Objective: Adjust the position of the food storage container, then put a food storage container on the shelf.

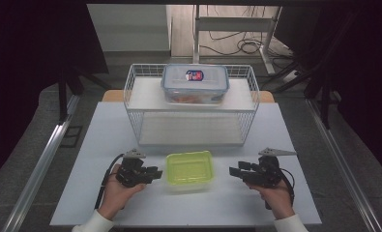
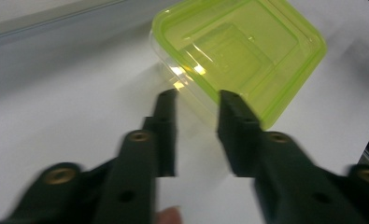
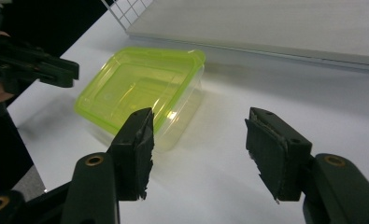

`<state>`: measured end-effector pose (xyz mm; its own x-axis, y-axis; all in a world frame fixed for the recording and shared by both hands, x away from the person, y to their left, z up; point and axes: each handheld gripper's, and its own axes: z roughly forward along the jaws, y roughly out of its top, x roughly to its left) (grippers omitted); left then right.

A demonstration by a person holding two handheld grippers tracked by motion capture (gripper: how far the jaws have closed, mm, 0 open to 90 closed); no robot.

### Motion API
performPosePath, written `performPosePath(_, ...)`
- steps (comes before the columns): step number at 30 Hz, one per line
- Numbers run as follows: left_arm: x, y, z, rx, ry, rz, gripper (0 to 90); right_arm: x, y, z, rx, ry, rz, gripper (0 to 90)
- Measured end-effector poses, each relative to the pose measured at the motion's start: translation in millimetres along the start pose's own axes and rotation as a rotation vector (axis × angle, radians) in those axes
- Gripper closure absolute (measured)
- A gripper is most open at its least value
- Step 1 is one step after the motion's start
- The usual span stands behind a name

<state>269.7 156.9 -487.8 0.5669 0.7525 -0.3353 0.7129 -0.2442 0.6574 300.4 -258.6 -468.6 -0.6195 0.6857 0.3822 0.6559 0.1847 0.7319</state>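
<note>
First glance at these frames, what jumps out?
The lime-lidded container at the table's near middle, flanked by the left gripper and right gripper, both pointing inward at it with open jaws and not touching it. Behind it, a white wire basket carries a blue-rimmed clear box on its top shelf.

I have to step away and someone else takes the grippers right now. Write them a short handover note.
Left gripper: open, holding nothing, jaws aimed at the green-lidded container, close to its left edge.
Right gripper: open, holding nothing, to the container's right, apart from it.
Container: lid on, sitting on the table between both grippers, in front of the wire basket.
Blue-lidded box: on the basket's shelf.
Done: nothing gripped yet.
Left: probably grasp the green-lidded container.
</note>
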Motion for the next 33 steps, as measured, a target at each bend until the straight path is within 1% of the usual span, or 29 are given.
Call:
performPosePath(1, 0.2, 0.1, -2.2, -0.002, -0.001, -0.011, 57.4, 0.5, -0.1, 0.4, 0.003, 0.0, -0.001, 41.4)
performPosePath(2, 0.8, 0.5, -3.7, 0.004, -0.013, -0.022, 50.4, 0.8, -0.2, 1.1, 0.005, -0.002, -0.005, 41.4)
performPosePath(3, 1.2, 0.7, -5.3, 0.005, -0.019, -0.029, 45.5, 1.2, -0.2, 1.6, 0.008, -0.001, -0.008, 41.5)
performPosePath(5, 1.0, 1.1, -7.6, -0.007, -0.016, -0.036, 36.9, 2.5, 0.2, 3.2, 0.016, -0.001, -0.018, 41.6)
performPosePath(7, 0.9, 2.5, -8.5, -0.01, -0.017, -0.047, 30.9, 3.6, 0.7, 4.1, 0.017, 0.002, -0.024, 41.4)
performPosePath(10, 0.8, 4.2, -8.4, -0.011, -0.029, -0.055, 26.6, 5.6, 1.9, 6.3, 0.026, 0.003, -0.039, 41.1)
performPosePath(20, 1.3, 6.5, -5.0, -0.012, -0.043, -0.067, 23.7, 13.4, 5.8, 17.9, 0.057, 0.006, -0.071, 38.8)
performPosePath(25, 1.0, 9.6, -2.6, -0.008, -0.048, -0.068, 24.9, 19.5, 10.0, 27.7, 0.079, 0.003, -0.082, 38.5)
performPosePath(28, 2.2, 12.4, 1.3, -0.006, -0.06, -0.085, 25.8, 23.1, 13.0, 35.4, 0.088, 0.008, -0.087, 38.5)
performPosePath(31, 3.4, 13.9, 5.4, -0.007, -0.061, -0.103, 27.2, 27.7, 17.0, 42.4, 0.09, 0.014, -0.088, 38.4)
performPosePath(33, 4.9, 14.9, 8.0, -0.007, -0.072, -0.114, 28.2, 30.5, 18.9, 46.0, 0.09, 0.017, -0.095, 38.3)
